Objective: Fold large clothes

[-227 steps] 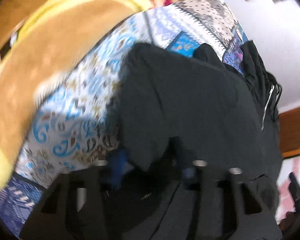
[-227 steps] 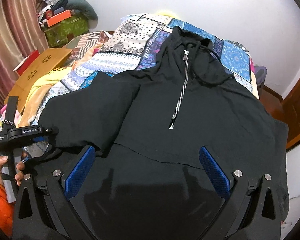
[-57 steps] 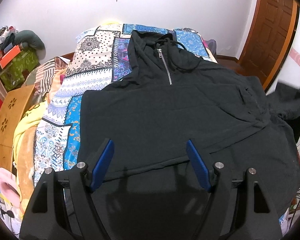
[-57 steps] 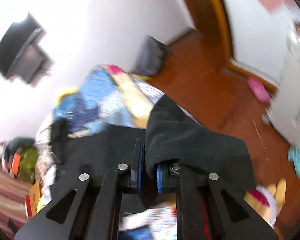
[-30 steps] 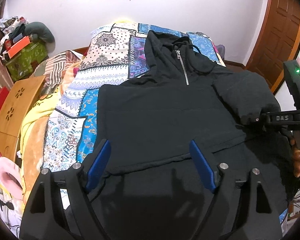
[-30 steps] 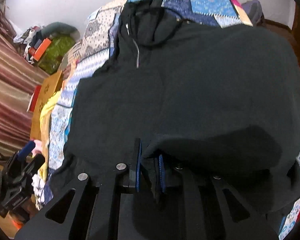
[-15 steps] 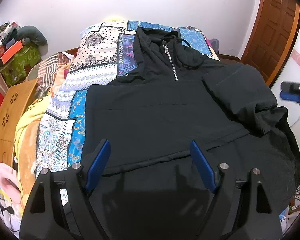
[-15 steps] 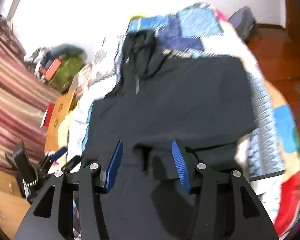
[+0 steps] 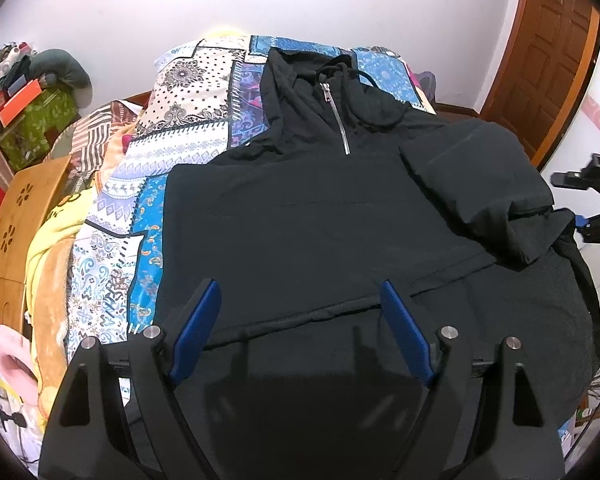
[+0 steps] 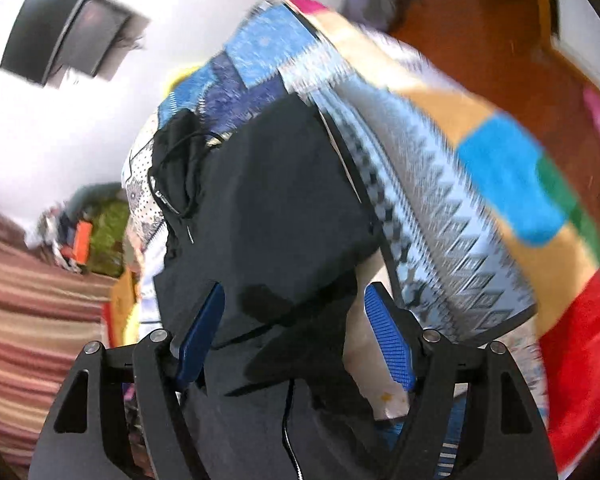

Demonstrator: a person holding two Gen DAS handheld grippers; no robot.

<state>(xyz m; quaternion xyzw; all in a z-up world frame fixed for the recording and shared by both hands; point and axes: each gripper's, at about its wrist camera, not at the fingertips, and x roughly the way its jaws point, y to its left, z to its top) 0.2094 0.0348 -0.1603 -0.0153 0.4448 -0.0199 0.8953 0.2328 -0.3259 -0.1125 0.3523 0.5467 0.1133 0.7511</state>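
A black zip-neck hoodie (image 9: 320,232) lies flat on the patterned bedspread (image 9: 196,112), hood toward the far wall. Its right sleeve (image 9: 472,184) is folded in over the body. My left gripper (image 9: 300,324) is open and empty, hovering above the hoodie's hem. My right gripper (image 10: 294,328) is open and empty over the hoodie's right side (image 10: 276,208); it also shows at the right edge of the left wrist view (image 9: 596,200). The right wrist view is blurred.
A wooden folding table (image 9: 12,216) and a yellow blanket (image 9: 48,248) lie left of the bed. A green box with clutter (image 9: 32,116) sits at the far left. A wooden door (image 9: 548,52) is at the right. The bedspread edge hangs down (image 10: 480,208).
My right gripper has let go of the right sleeve, which now lies folded over the body, and has pulled back to the right, open. My left gripper has barely moved.
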